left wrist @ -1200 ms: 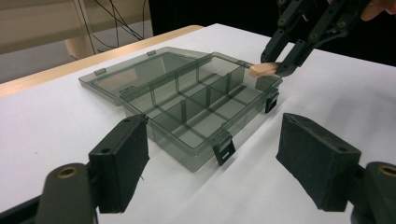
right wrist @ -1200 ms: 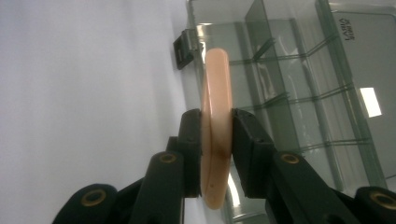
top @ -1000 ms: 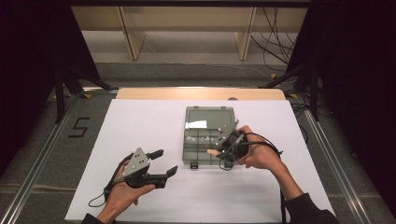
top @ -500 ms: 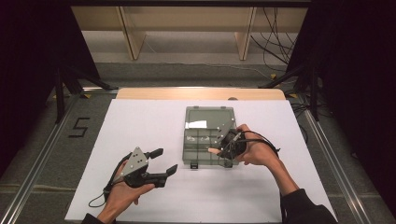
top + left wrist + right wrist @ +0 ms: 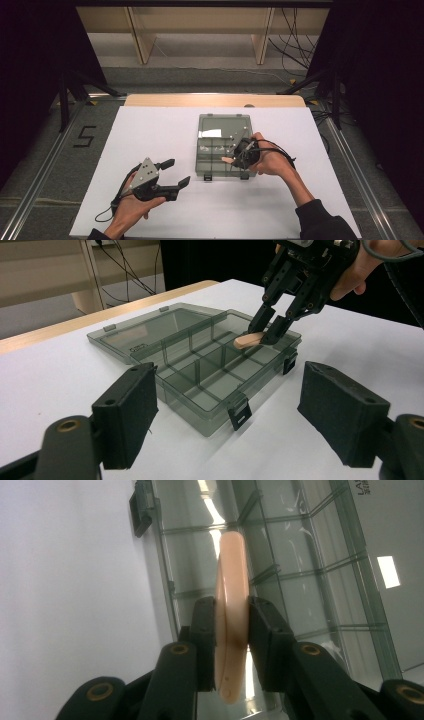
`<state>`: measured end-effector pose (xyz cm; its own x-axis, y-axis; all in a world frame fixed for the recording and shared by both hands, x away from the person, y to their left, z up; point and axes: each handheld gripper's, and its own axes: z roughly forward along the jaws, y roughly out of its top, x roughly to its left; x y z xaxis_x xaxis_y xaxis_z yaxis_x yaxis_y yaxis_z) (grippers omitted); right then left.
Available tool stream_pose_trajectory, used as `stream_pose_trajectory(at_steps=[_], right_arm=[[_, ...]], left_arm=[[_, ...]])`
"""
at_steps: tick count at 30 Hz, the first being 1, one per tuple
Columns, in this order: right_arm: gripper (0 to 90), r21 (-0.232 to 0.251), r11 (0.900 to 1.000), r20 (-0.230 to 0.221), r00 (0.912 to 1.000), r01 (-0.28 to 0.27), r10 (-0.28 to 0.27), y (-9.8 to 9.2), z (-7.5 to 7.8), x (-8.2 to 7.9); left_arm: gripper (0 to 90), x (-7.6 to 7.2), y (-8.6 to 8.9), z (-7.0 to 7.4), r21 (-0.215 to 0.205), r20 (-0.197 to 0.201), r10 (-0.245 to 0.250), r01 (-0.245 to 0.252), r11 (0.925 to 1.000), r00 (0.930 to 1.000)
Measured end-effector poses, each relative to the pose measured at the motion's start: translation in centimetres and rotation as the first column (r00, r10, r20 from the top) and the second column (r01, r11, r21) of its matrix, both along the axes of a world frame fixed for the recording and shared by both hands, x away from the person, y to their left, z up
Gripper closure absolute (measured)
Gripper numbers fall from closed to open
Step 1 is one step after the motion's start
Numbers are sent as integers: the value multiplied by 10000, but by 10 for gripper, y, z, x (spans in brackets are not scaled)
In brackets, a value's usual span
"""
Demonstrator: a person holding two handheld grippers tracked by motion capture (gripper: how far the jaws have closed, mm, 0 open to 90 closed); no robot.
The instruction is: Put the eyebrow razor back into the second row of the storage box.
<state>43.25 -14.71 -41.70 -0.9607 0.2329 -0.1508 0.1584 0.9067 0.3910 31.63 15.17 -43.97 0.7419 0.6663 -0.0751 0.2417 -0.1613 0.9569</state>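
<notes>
My right gripper [image 5: 267, 330] clamps a flat, peach-coloured oblong piece [image 5: 231, 610] between its pads; in the right gripper view the piece stands edge-on with both pads pressed against its faces. Compared with a second ago, this gripper has moved slightly toward the near edge of the desk and lower, so the piece now hangs just above the compartments along the near right side of the open organiser box [image 5: 210, 170]. The jaw opening has not changed in that interval; the grip is constant.

The box lies at the middle of the white desk [image 5: 150, 130], its lid [image 5: 150, 330] folded flat toward the far edge, its two latches [image 5: 240, 412] facing the near edge. The compartments in sight appear empty.

My left gripper [image 5: 175, 174] rests near the near left corner, jaws spread wide, holding nothing; it has not shifted.

Assessment: the piece is in the approach phase. Remaining steps: lower into one compartment, then release.
</notes>
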Motion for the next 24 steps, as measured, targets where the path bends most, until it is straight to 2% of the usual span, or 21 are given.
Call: stream_pose_trajectory(at_steps=[3, 12, 24], right_arm=[[740, -83, 9999, 107, 9999, -60, 61, 1, -1, 2], [739, -143, 9999, -52, 10000, -60, 60, 2, -10, 4], [738, -165, 9999, -130, 9999, 0, -2, 2, -14, 5]], left_arm=[[227, 0, 0, 0, 5, -8, 10, -10, 10000, 10000], [226, 0, 0, -1, 113, -40, 23, -22, 9999, 10000], [227, 1, 0, -1, 238, -26, -46, 46, 9997, 10000]])
